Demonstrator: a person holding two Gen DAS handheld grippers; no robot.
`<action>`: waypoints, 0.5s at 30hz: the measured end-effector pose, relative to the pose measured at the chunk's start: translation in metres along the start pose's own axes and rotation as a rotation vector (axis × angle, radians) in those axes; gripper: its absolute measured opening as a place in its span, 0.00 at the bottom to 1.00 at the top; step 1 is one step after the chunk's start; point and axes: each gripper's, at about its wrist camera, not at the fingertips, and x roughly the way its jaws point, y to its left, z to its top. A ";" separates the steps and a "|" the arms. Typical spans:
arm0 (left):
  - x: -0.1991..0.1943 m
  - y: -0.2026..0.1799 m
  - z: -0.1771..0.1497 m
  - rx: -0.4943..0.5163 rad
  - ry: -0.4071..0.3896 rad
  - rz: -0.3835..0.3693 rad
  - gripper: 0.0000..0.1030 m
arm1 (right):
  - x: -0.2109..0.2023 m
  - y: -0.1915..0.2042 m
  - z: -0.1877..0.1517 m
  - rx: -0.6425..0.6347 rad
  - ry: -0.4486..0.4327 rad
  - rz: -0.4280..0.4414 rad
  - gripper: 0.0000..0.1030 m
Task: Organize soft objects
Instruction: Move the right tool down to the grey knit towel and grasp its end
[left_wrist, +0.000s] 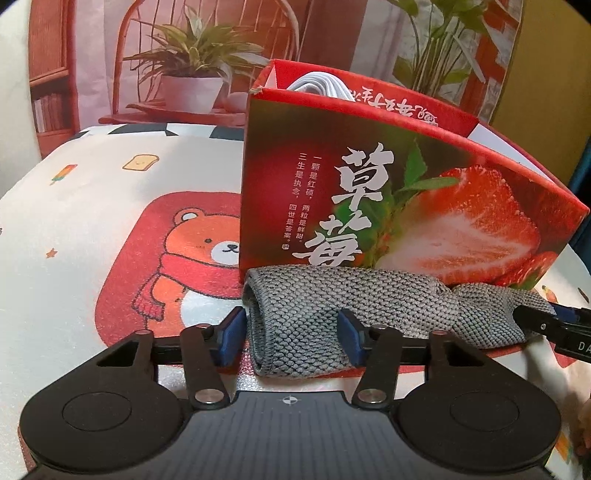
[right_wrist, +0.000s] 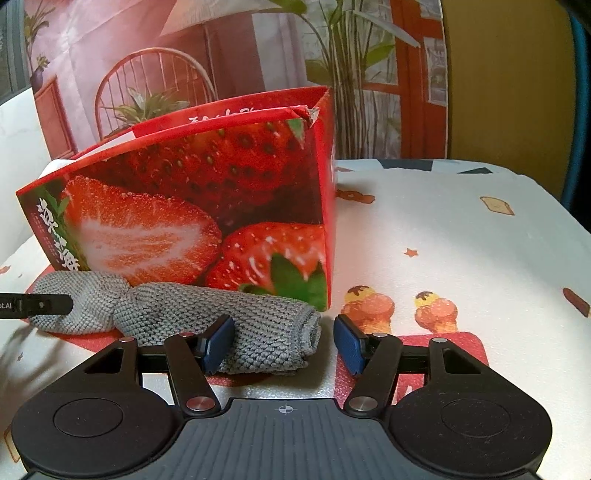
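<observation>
On the printed tablecloth (left_wrist: 74, 206), against the strawberry box (left_wrist: 369, 177) | grey knitted cloth (left_wrist: 332, 295), rolled: soft, light, floppy | left gripper (left_wrist: 291, 332) and right gripper (right_wrist: 284, 339) spread, straddling its ends, not pinching | grip both ends.

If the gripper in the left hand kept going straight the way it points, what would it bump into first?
Most likely the grey knitted cloth, whose rolled end already lies between the left gripper fingers. Right behind it stands the strawberry box.
</observation>
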 end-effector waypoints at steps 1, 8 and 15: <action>0.000 0.000 0.000 -0.003 0.003 -0.011 0.46 | 0.000 0.000 0.000 -0.003 0.001 0.002 0.56; -0.004 -0.004 -0.002 -0.011 0.024 -0.063 0.15 | -0.002 0.002 0.000 -0.015 0.004 0.036 0.41; -0.015 -0.005 -0.010 -0.008 0.035 -0.071 0.13 | -0.010 0.003 -0.002 -0.010 0.006 0.070 0.25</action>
